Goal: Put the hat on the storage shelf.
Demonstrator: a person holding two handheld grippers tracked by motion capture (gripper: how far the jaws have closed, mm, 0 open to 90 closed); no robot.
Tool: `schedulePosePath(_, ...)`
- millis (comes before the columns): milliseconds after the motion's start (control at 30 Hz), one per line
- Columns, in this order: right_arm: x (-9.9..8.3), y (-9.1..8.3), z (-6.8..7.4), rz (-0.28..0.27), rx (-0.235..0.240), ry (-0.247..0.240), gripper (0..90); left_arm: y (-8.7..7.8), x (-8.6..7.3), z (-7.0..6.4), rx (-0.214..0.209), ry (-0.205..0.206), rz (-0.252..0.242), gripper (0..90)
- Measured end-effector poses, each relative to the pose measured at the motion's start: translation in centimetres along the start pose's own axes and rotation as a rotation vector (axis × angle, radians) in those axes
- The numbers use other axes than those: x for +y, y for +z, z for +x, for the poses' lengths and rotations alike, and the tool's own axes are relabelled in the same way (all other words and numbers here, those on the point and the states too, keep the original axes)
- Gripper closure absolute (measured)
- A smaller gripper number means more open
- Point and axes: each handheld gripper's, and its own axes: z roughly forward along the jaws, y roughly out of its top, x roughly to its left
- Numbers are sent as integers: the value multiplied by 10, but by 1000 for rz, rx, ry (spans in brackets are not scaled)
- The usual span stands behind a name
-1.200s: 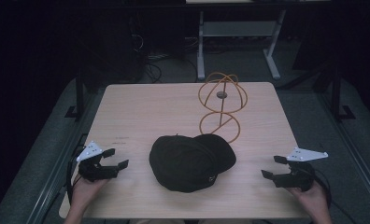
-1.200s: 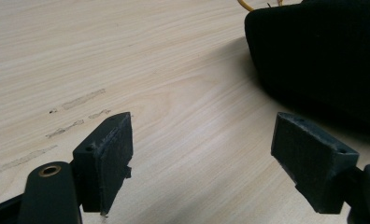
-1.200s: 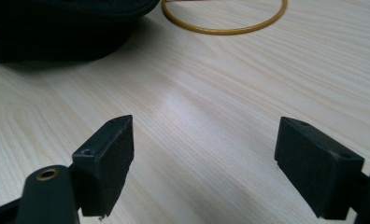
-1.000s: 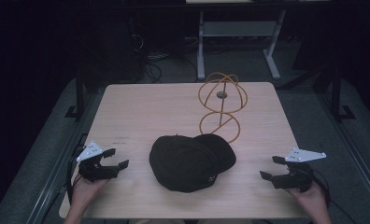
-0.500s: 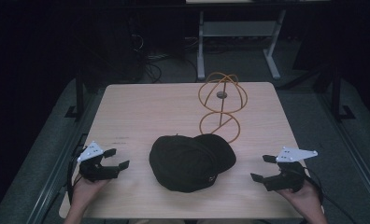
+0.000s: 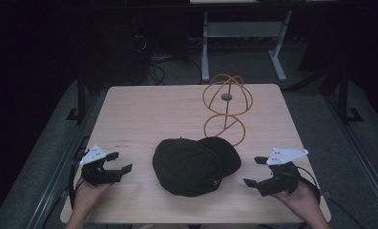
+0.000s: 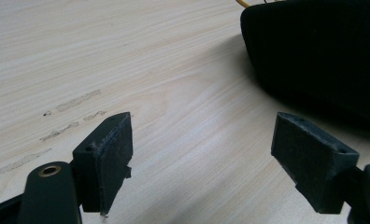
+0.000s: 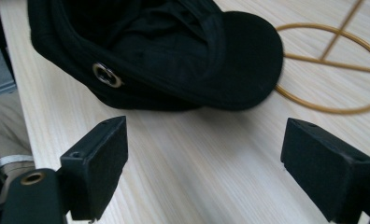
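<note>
We haven't touched the cap (image 6: 195, 165) yet: both tongs spread wide, left (image 6: 116, 162) at 9 o'clock, right (image 6: 255, 171) at 3. Grabbing's all ahead.

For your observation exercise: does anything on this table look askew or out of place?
Only mildly: the black cap lies flat on the table, its brim over the base ring of the orange wire stand rather than on it.

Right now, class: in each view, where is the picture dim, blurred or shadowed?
High view: dim, the surroundings of the table nearly black. Left gripper view: the cap casts a soft shadow on the wood. Right gripper view: the cap's brim is slightly blurred.
</note>
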Motion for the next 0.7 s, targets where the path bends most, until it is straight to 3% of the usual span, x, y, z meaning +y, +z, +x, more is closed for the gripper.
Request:
schedulePosePath(200,21,11,11,32,51,-42,195,-1,0,-1,0,-7,-4,203)
schedulePosePath(700,58,28,31,68,121,-135,299,0,-1,1,-5,-12,1,203)
